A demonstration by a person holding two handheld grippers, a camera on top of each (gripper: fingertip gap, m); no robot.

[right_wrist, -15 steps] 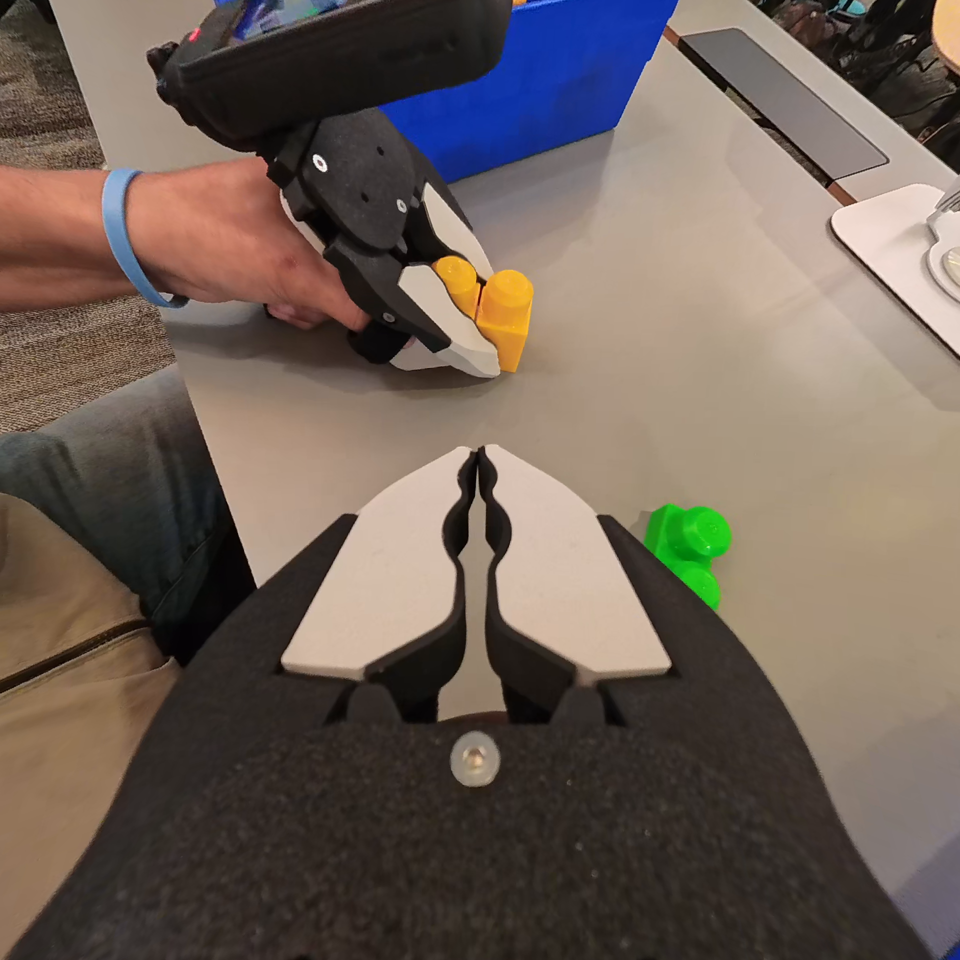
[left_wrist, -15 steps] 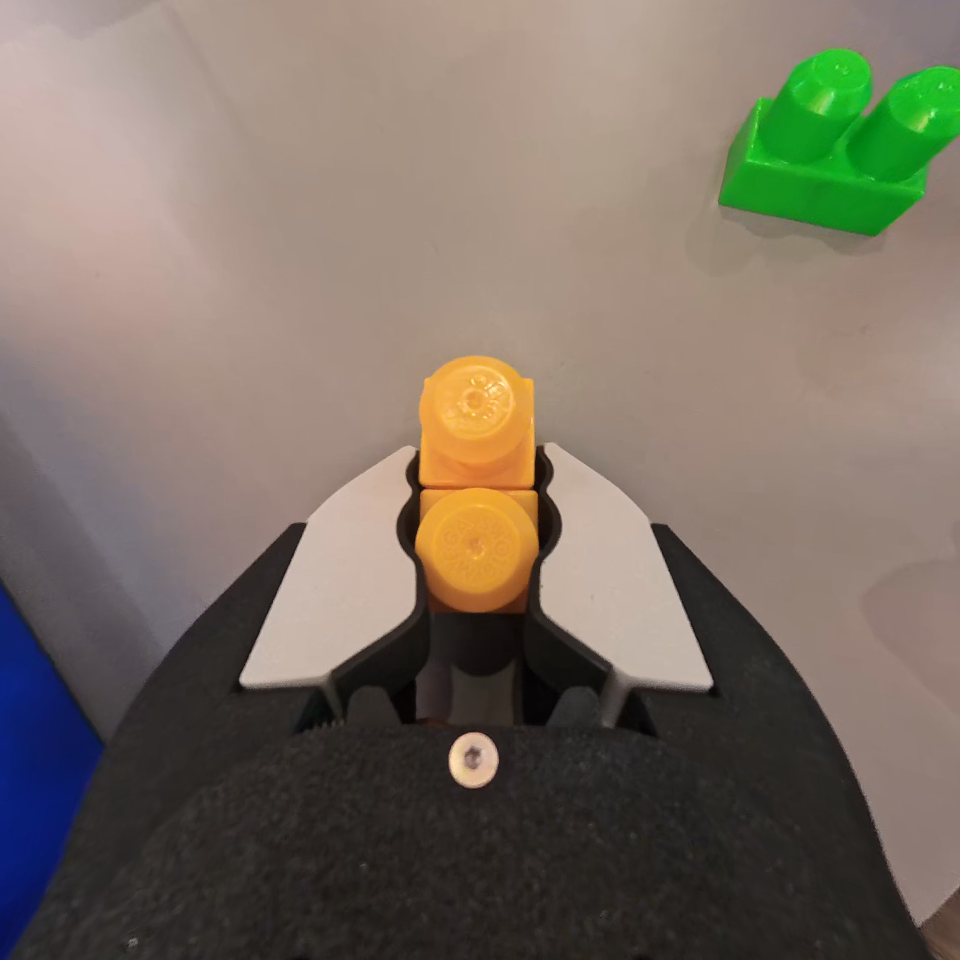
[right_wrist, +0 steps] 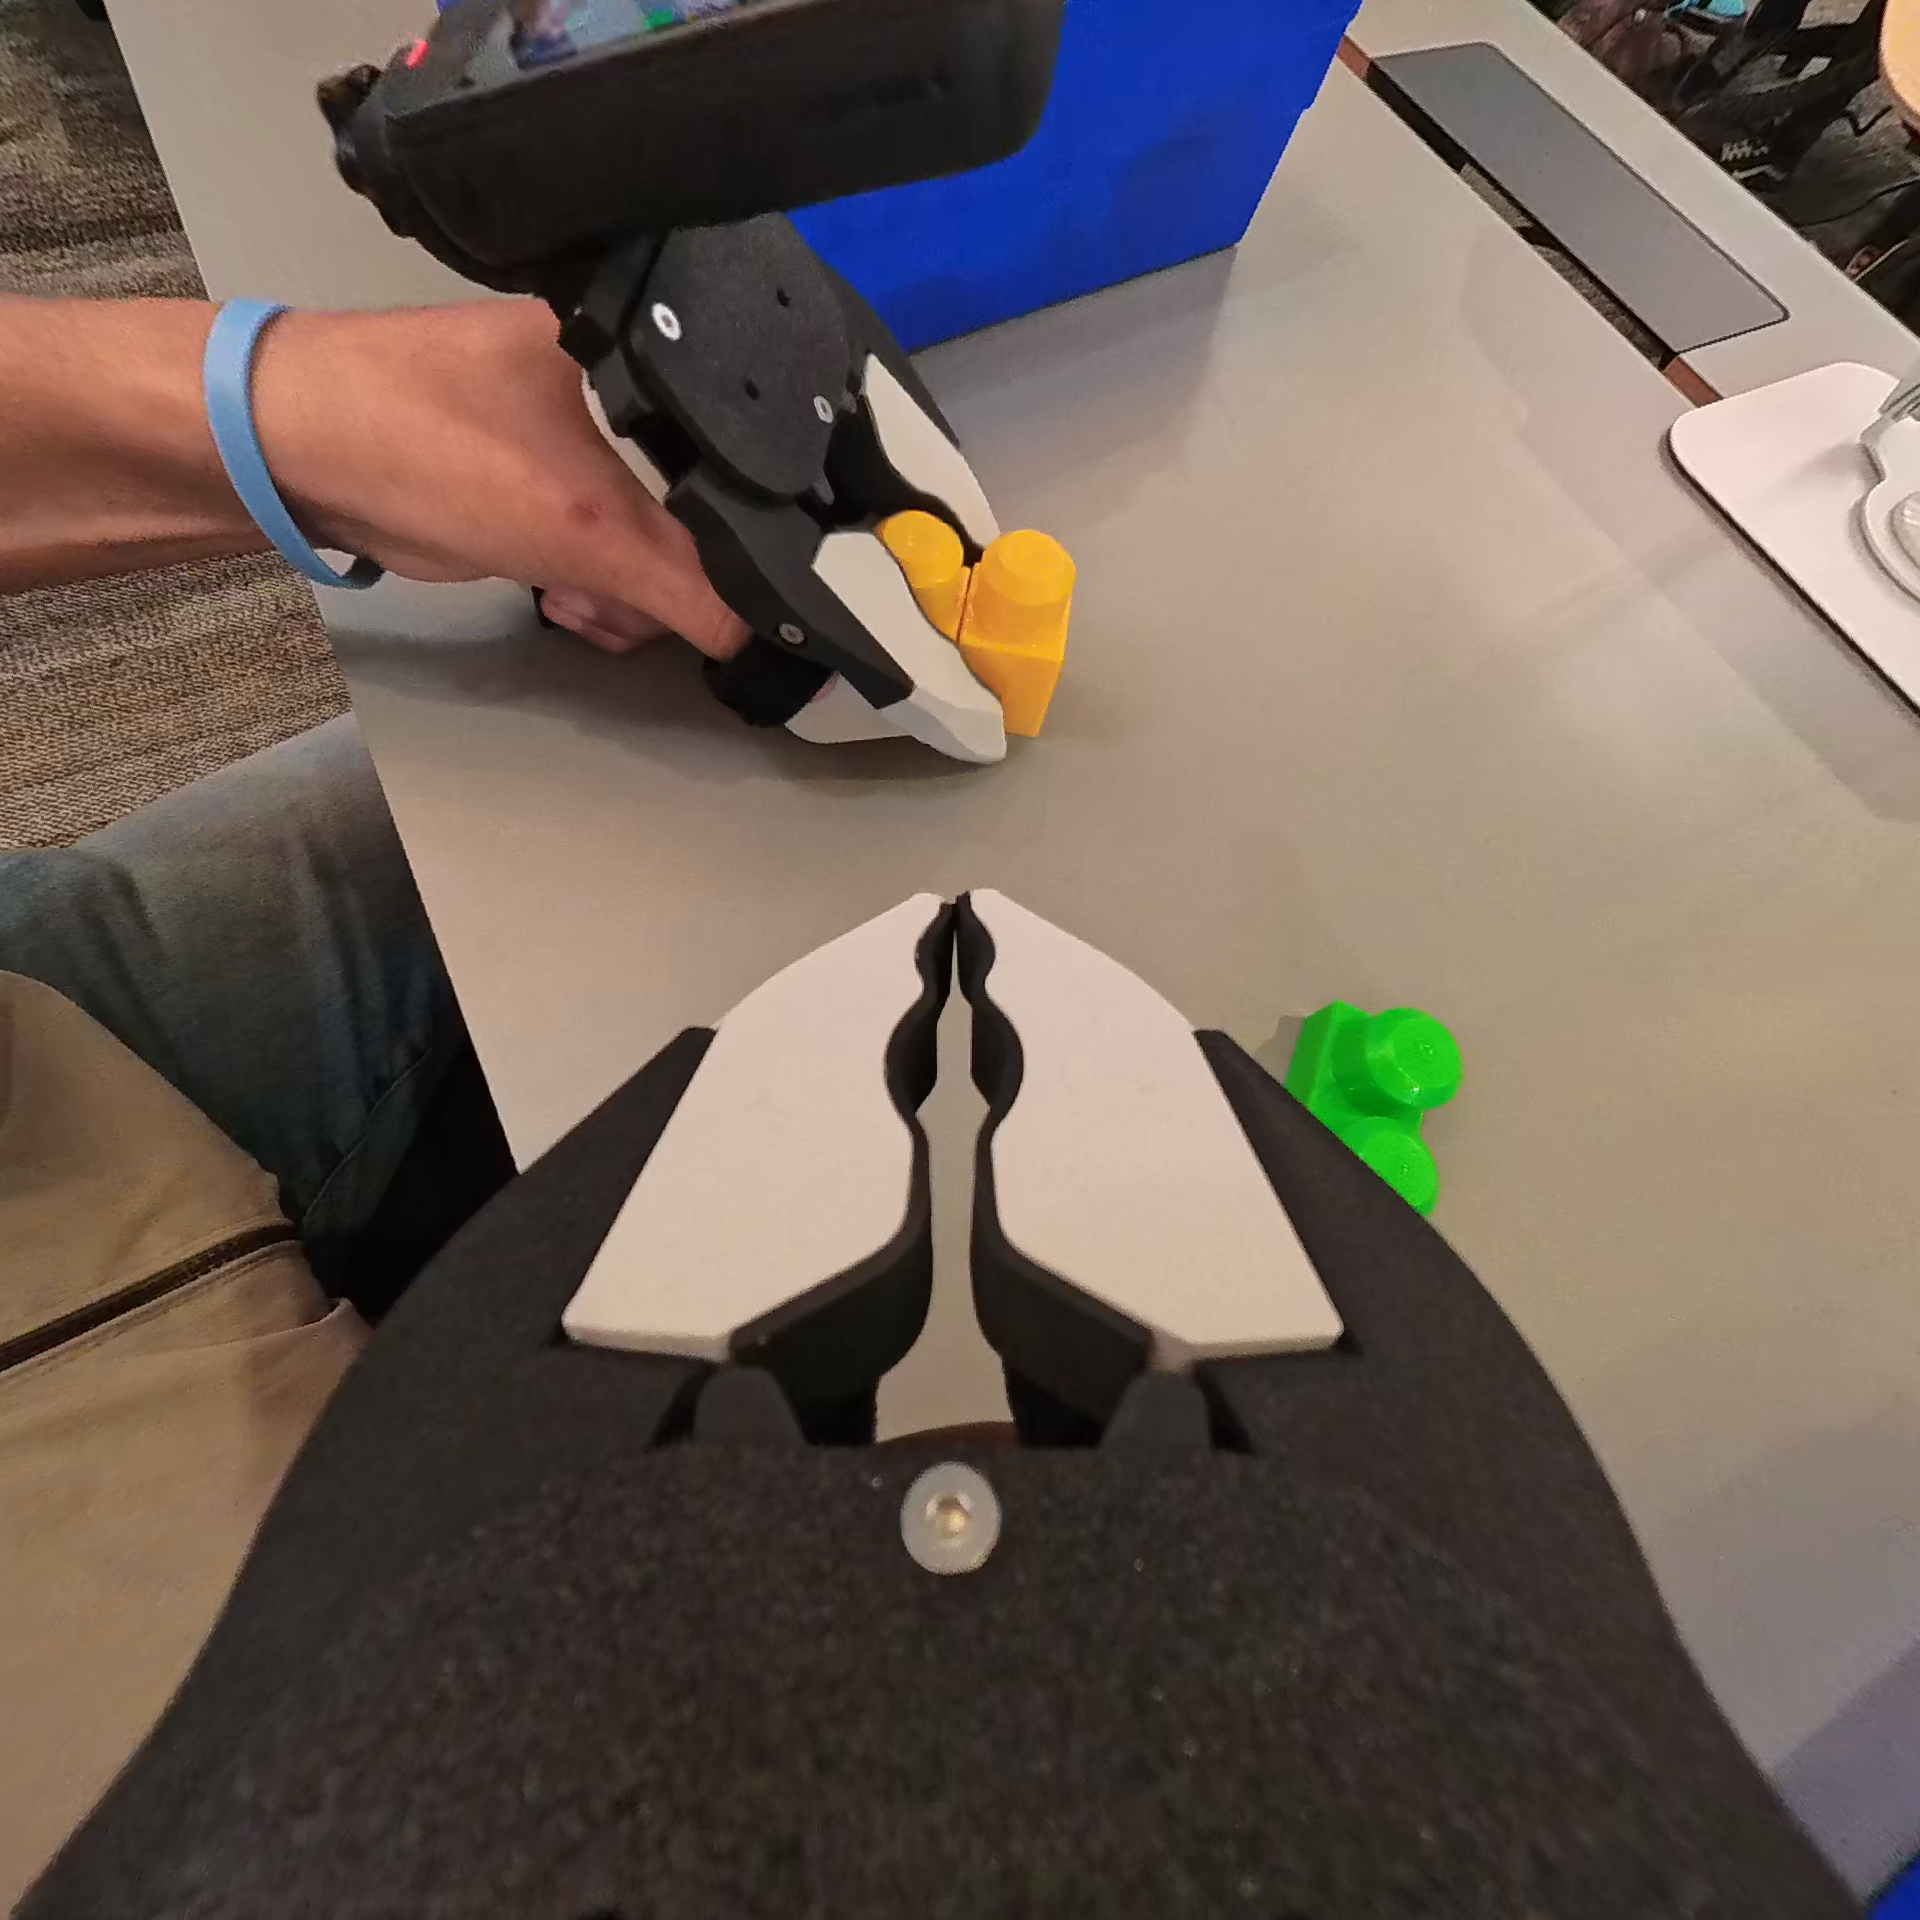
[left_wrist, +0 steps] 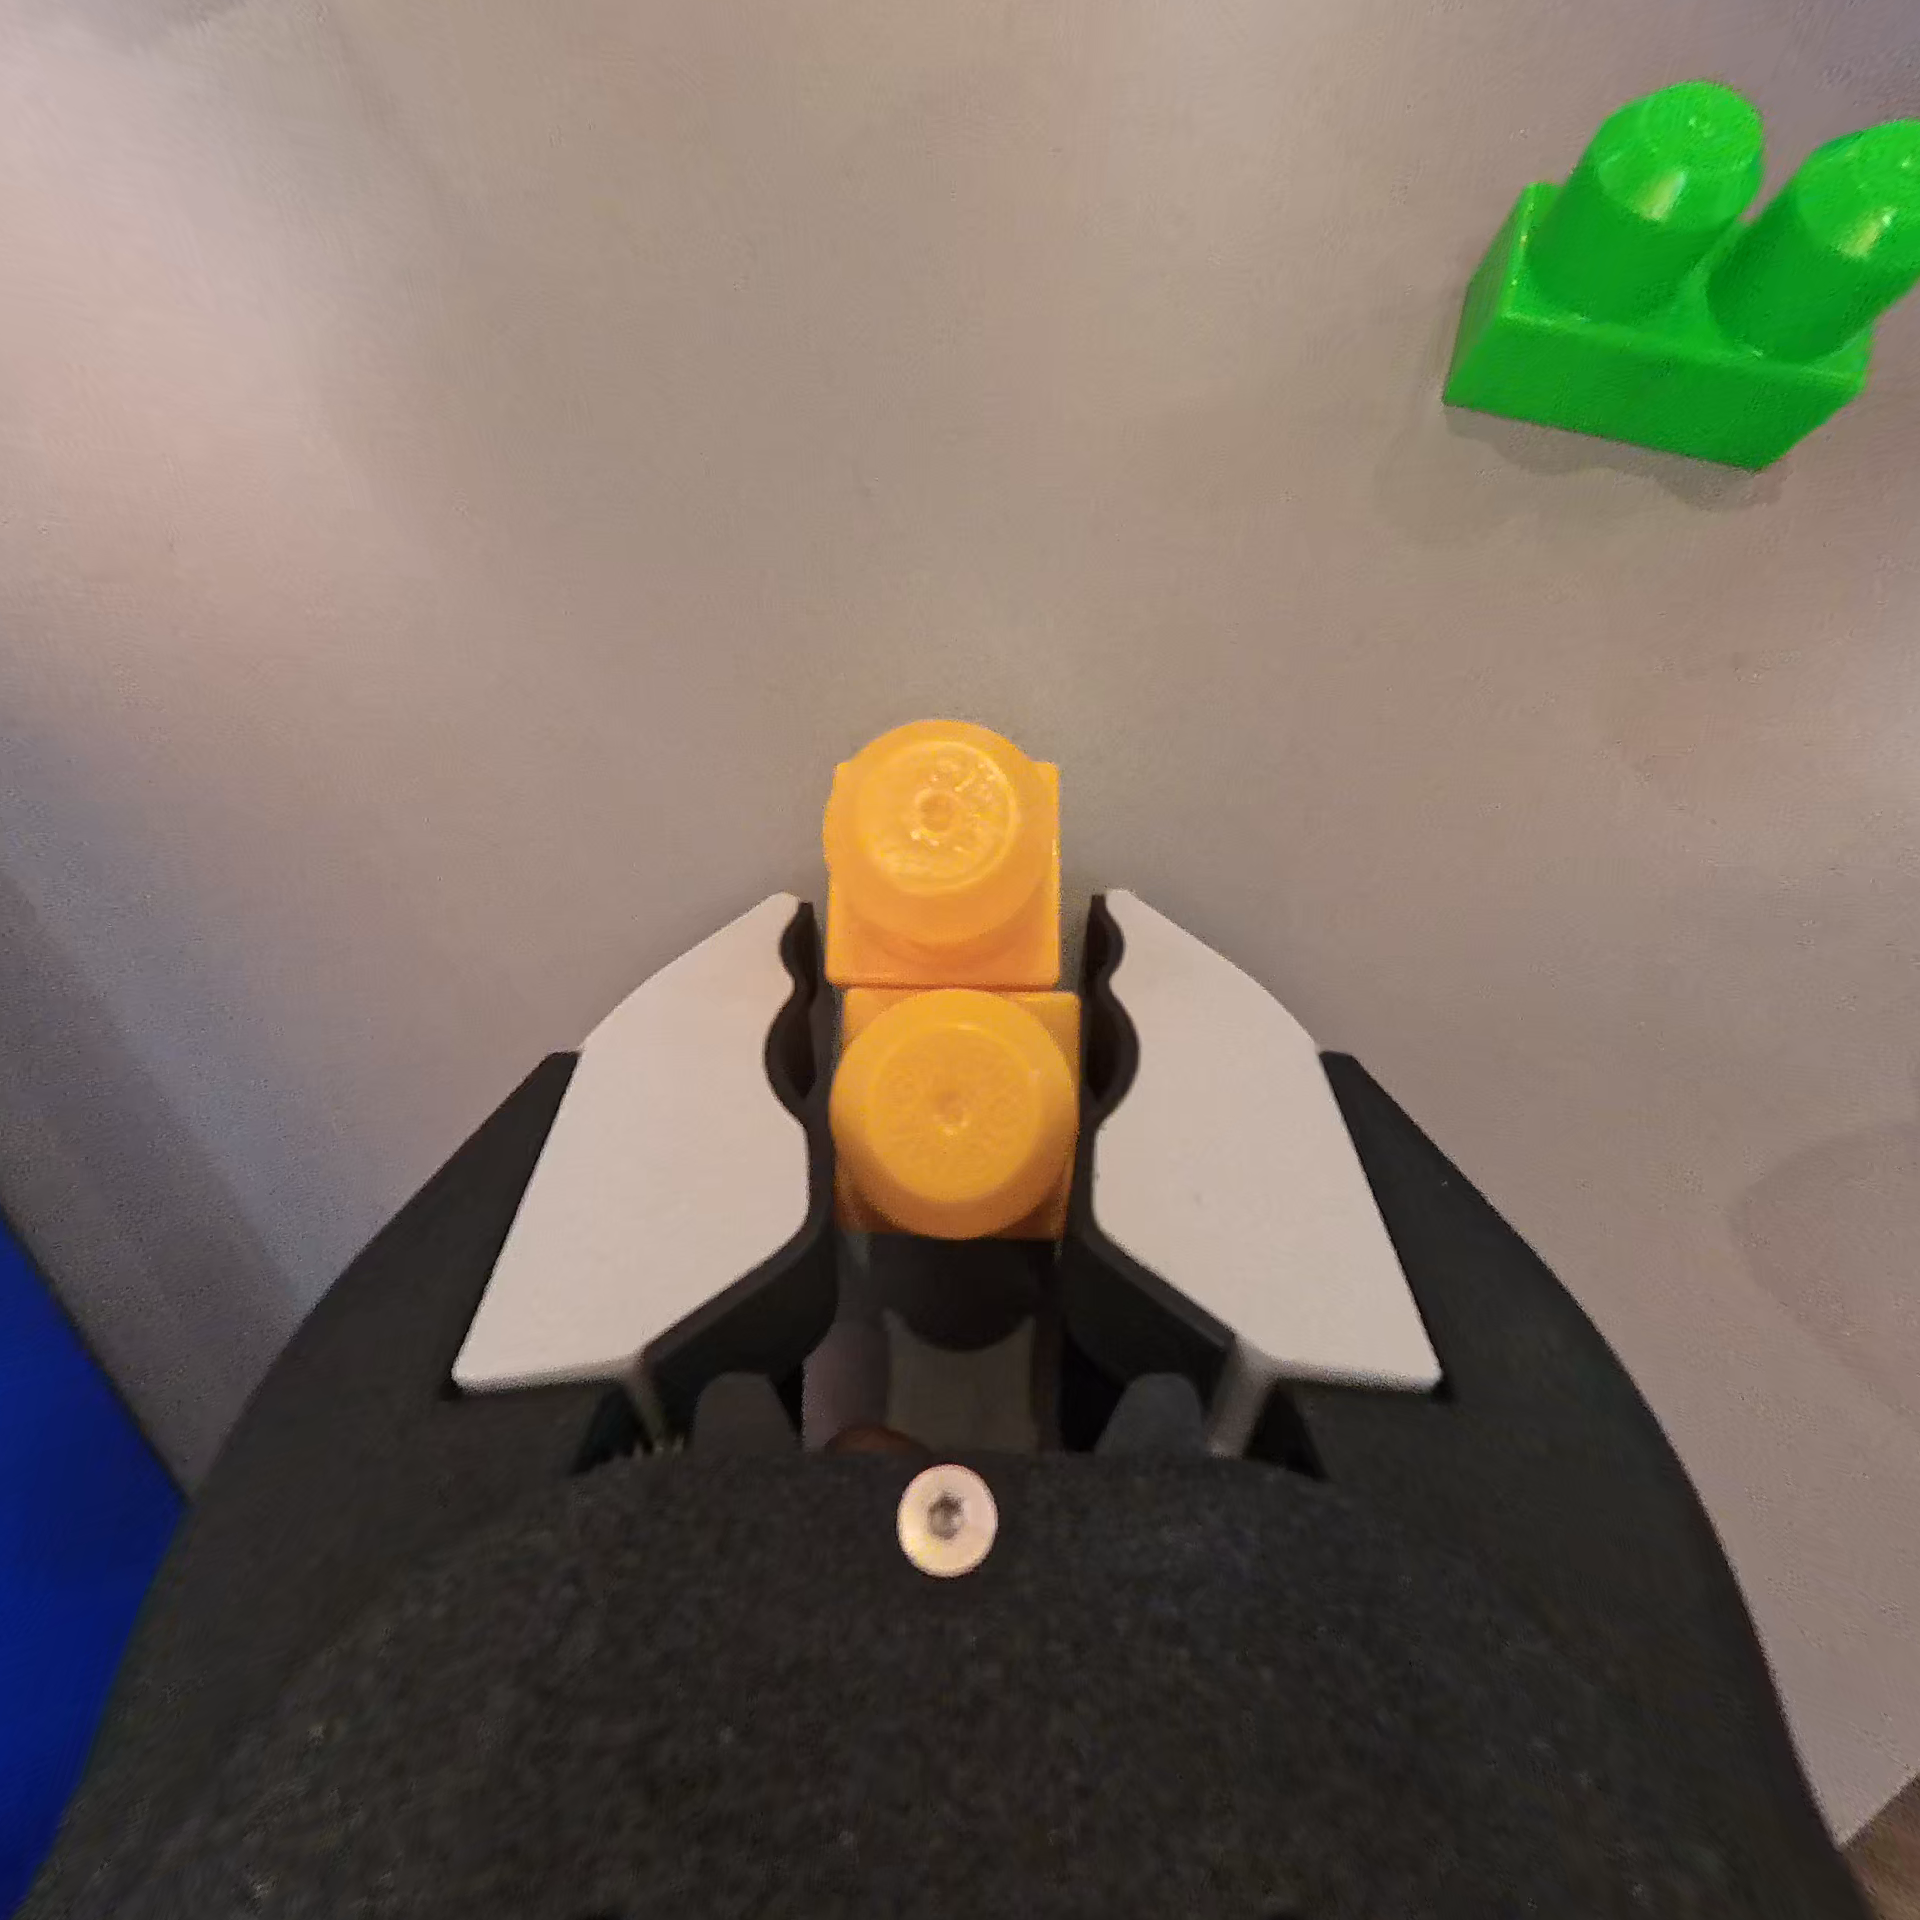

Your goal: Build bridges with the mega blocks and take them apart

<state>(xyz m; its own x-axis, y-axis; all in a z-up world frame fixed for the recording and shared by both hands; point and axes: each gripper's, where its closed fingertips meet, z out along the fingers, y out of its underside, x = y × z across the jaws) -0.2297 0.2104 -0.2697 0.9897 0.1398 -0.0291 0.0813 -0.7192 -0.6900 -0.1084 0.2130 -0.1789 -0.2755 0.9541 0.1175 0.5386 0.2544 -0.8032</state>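
Two orange single-stud blocks stand side by side on the grey table (left_wrist: 520, 520). The near orange block (left_wrist: 956, 1112) sits between the fingers of my left gripper (left_wrist: 948, 914), and the far orange block (left_wrist: 940, 862) stands just past the fingertips. The jaws are slightly apart, with thin gaps on both sides of the near block. The pair of orange blocks (right_wrist: 1013, 623) also shows in the right wrist view, with the left gripper's near finger (right_wrist: 894, 623) beside it. My right gripper (right_wrist: 954, 904) is shut and empty above the table. A green two-stud block (left_wrist: 1662, 343) (right_wrist: 1371, 1091) lies just to its right.
A blue bin (right_wrist: 1091, 187) (left_wrist: 62, 1455) stands behind the left gripper. A white tray (right_wrist: 1787, 488) and a dark inset panel (right_wrist: 1579, 187) are at the far right. A person's hand (right_wrist: 468, 468) and legs (right_wrist: 208, 987) are at the table's left edge. The left gripper's tips are roughly 15 centimeters from the right gripper's.
My left gripper's fingers have spread slightly off the near orange block, which they gripped before. The right gripper has stayed shut and hardly moved.
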